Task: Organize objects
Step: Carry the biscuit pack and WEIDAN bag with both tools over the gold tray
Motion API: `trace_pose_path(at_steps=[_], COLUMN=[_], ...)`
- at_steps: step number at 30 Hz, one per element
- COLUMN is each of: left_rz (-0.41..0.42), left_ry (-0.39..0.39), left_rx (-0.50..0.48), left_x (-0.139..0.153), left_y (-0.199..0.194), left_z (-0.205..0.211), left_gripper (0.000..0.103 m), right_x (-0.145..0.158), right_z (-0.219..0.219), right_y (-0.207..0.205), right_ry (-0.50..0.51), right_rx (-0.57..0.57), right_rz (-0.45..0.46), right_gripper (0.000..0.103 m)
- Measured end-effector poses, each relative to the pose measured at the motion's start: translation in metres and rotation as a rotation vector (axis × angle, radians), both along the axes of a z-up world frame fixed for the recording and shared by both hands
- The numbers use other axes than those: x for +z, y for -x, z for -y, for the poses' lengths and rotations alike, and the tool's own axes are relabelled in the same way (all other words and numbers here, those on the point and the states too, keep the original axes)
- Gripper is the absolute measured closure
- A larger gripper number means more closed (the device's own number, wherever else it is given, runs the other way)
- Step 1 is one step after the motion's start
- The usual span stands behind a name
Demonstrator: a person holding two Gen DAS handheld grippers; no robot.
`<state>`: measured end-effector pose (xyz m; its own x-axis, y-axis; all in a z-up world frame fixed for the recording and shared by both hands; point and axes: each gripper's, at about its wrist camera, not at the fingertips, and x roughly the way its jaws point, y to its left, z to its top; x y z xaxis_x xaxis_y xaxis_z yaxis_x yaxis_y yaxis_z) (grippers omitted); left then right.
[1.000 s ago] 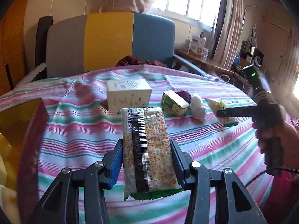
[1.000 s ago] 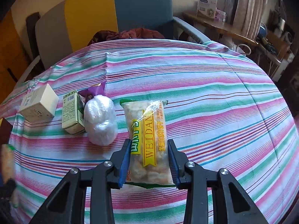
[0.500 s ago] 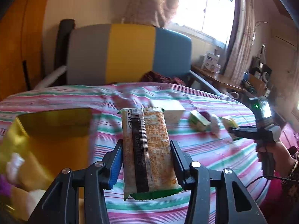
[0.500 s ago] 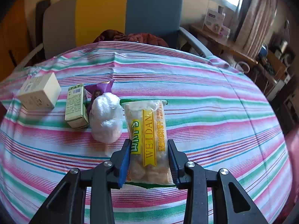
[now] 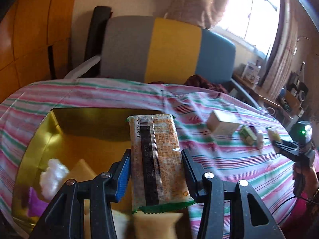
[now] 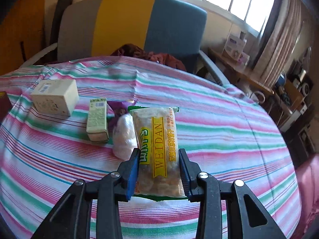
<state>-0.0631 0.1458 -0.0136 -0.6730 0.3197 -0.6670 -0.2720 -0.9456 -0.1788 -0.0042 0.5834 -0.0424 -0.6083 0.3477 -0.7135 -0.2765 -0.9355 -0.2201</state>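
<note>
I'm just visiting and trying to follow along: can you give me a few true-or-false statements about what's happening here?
1. The left gripper holds an orange cracker pack. True.
2. That pack hangs over a gold box. True.
3. The right gripper is empty. False: its jaws clamp a yellow-labelled snack pack.
4. The gold box is bare inside. False: a white wad and other items lie in it.
5. A cream box sits on the striped cloth. True.

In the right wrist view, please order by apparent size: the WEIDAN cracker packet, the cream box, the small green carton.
1. WEIDAN cracker packet, though nearness to the camera inflates it
2. cream box
3. small green carton
</note>
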Motion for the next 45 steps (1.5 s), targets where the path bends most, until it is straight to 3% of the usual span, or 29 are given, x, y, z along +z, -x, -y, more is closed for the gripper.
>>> trace_pose_path(at_steps=[7, 12, 18, 26, 37, 45], left_rz=[0.093, 0.171, 0.202, 0.255, 0.302, 0.207], left_ry=[-0.019, -0.041, -0.036, 0.006, 0.047, -0.119], left_rx=[0.067, 0.133, 0.172, 0.171, 0.248, 0.286], left_x=[-0.013, -0.022, -0.030, -0.048, -0.058, -0.032], left_y=[0.030, 0.057, 0.074, 0.095, 0.119, 0.064], left_z=[0.047, 0.086, 0.125, 0.141, 0.150, 0.166], left_gripper=[0.054, 0.054, 0.054, 0.054, 0.053, 0.053], right_x=[0.022, 0.043, 0.043, 0.032, 0.035, 0.031], right_z=[0.035, 0.091, 0.158, 0.245, 0.288, 0.315], right_y=[-0.007, -0.016, -0.016, -0.012, -0.007, 0.007], right_ry=[0.041, 0.066, 0.195, 0.281, 0.356, 0.399], right_rx=[0.083, 0.197, 0.313, 0.440, 0.495, 0.530], right_rz=[-0.008, -0.047, -0.047, -0.025, -0.006, 0.027], right_gripper=[0.065, 0.065, 0.065, 0.065, 0.065, 0.065])
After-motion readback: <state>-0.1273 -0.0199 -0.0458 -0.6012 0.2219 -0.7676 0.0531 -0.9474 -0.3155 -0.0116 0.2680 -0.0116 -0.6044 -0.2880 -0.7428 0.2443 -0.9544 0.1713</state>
